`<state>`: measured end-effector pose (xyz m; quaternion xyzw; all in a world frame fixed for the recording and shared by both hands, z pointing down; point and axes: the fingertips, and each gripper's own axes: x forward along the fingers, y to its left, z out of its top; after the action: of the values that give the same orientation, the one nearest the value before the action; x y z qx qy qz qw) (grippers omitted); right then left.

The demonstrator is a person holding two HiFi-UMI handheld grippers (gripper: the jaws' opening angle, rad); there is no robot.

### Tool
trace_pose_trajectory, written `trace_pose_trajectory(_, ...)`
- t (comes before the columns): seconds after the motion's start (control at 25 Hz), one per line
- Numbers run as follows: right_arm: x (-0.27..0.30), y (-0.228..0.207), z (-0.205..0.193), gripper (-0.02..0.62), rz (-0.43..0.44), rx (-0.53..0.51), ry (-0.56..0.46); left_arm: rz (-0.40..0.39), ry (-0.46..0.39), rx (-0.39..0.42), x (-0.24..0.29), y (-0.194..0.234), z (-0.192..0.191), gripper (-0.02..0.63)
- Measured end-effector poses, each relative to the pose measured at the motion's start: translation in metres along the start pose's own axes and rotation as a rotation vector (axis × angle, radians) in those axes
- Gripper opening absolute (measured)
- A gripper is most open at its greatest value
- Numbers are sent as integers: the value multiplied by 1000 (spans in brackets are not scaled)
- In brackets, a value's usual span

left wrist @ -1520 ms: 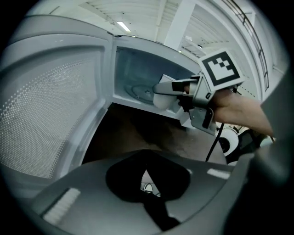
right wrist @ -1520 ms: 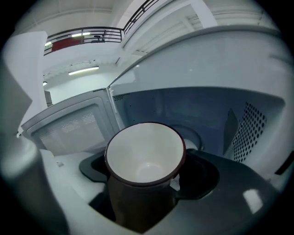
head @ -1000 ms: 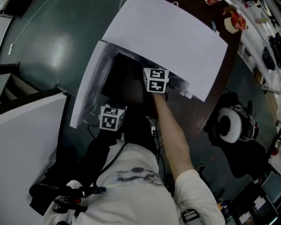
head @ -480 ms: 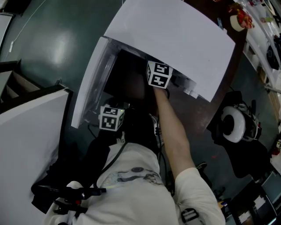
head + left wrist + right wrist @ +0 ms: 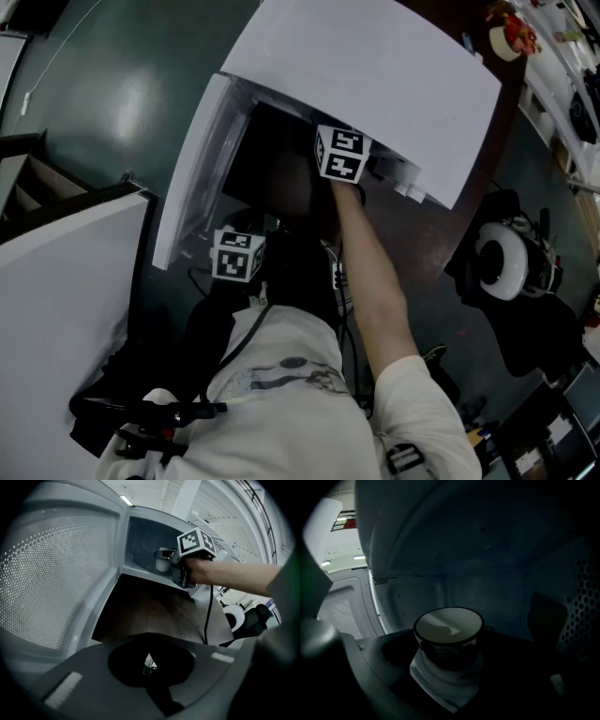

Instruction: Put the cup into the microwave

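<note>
Placing step: right gripper (image 5: 446, 670) is inside the microwave (image 5: 375, 84), at 12 o'clock from the person, jaws clamped on the cup (image 5: 449, 632). Next, prob.: lower to cavity floor, release, back out w/o tipping. Cup upright, dark outside, pale inside, looks empty. Left gripper (image 5: 150, 665) idles at 7 o'clock of it, jaws together, nothing held.

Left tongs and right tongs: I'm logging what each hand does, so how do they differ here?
Grip: the right tongs are closed on the cup, while the left tongs are closed on nothing.
Place: the right tongs reach inside the microwave, while the left tongs sit outside it, beside its open door.
Shared: both point toward the microwave.
</note>
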<state>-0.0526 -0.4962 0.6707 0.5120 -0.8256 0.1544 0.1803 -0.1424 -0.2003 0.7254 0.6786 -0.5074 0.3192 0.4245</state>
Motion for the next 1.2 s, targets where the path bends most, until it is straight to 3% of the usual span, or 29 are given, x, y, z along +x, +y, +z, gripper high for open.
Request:
trace_pose_trajectory(0.28, -29, 13, -27, 398, 14, -27, 88, -31, -32, 26, 0, -14, 12, -2)
trace_pose_trajectory(0.4, -57, 27, -35, 285, 0, -65, 144, -47, -59, 41, 0, -20, 22, -2)
trace_pose_trajectory(0.64, -127, 43, -32, 2, -46, -57, 89, -107, -184, 55, -7, -32, 51, -2)
trace_pose_trajectory(0.92, -211, 50, -48, 2, -86, 19, 103, -163, -270, 146, -28, -68, 72, -2)
trace_pose_trajectory(1.2, -265, 52, -62, 2, -103, 34, 69, -223, -320, 219, -45, -110, 60, -2)
